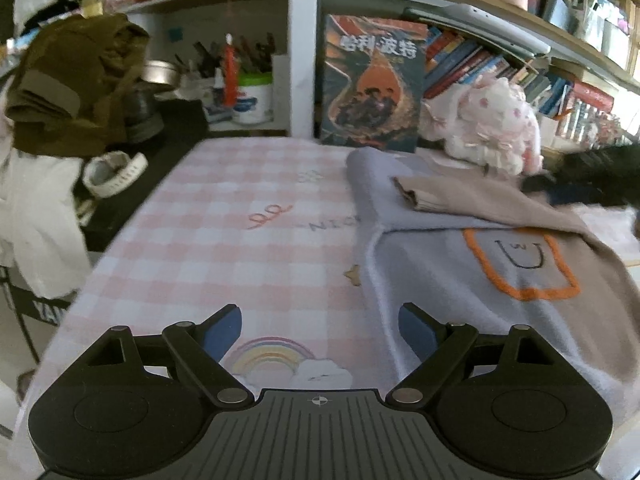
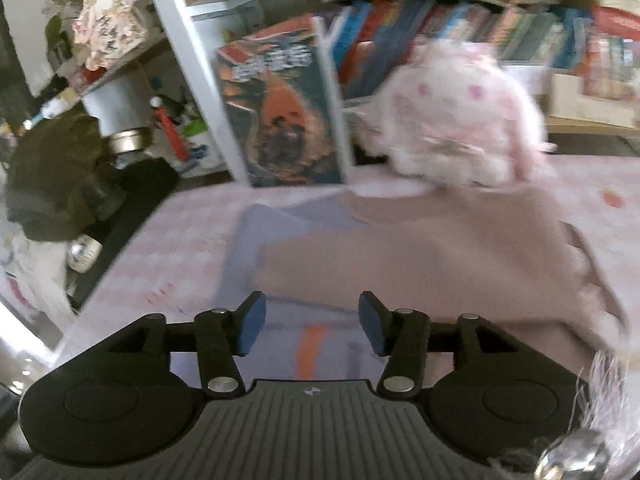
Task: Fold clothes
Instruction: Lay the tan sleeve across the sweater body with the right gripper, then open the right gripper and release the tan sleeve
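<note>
Overall scene: a tabletop [image 1: 208,240] under a pink-and-white checked cloth, with crowded bookshelves behind it.
Garment: a lavender sweater [image 1: 460,280] with taupe sleeves lies flat on the cloth, at about two o'clock from the left gripper; an orange-outlined patch with a small smiling face [image 1: 520,260] is stitched on its front.
Folded sleeve: one taupe sleeve [image 1: 472,200] is laid across the chest, its cuff pointing toward nine o'clock.
Left gripper [image 1: 320,336]: low over the near edge of the tabletop, its blue-padded fingers [image 1: 224,332] spread wide with nothing between them; the right-hand finger is over the sweater's near edge, and whether it touches the cloth cannot be told.
Right gripper [image 2: 311,326]: just above the sweater [image 2: 248,240], fingers [image 2: 252,328] partly spread and gripping nothing; the lavender front and an orange streak of the patch show in the gap below them. This view is blurred.
Printed cloth: a pastel rainbow with a cloud [image 1: 280,360] shows between the left gripper's fingers.
Backdrop at twelve o'clock: a large book [image 1: 372,84] stands upright against the shelf.
Soft toy: a fluffy white-and-pink plush [image 1: 488,120] sits at the book's three o'clock, near the sweater's far edge.
Far left, ten o'clock: an olive-brown garment [image 1: 76,84] is heaped off the tabletop.
</note>
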Demonstrator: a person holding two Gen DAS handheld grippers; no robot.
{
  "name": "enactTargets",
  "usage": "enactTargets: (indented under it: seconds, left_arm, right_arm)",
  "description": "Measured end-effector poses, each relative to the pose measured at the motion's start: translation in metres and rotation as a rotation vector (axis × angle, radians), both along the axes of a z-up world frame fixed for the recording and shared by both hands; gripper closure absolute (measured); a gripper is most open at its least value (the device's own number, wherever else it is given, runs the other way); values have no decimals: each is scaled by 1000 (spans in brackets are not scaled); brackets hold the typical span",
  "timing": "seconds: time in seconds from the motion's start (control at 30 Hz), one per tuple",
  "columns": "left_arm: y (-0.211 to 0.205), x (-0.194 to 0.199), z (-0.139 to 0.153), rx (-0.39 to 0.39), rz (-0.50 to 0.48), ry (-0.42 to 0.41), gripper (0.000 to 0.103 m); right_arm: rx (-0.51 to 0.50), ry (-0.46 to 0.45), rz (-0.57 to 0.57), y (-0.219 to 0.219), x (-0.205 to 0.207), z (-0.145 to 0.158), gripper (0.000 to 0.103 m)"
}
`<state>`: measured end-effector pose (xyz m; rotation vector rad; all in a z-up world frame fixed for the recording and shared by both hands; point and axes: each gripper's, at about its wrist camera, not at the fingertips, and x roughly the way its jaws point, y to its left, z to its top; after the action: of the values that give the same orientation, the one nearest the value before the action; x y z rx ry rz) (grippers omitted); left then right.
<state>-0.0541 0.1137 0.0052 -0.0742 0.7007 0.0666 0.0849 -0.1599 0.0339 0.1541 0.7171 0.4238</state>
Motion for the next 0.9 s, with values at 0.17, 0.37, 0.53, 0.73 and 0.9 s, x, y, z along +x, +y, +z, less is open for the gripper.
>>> enactTargets:
  seconds: [0.17, 0.37, 0.53, 0.73, 0.9]
  left_arm:
    - [-11, 5, 0, -34, -8, 0, 15]
    - [-32, 12, -3, -84, 12, 21, 15]
    - [-62, 8, 2, -60, -27, 42, 15]
    - [-93, -10, 5, -34, -46, 73, 15]
    - [-104, -31, 6, -1, -25, 101, 15]
  right_arm:
    - [-89, 21, -107, -59, -42, -2, 50]
    - [-119, 69, -220, -121, -85, -11, 47]
    - [-100, 116, -265, -153, -115, -25, 46]
    - [-61, 153, -236, -168, -139, -35, 45]
    - [-30, 171, -213, -178, -153, -41, 44]
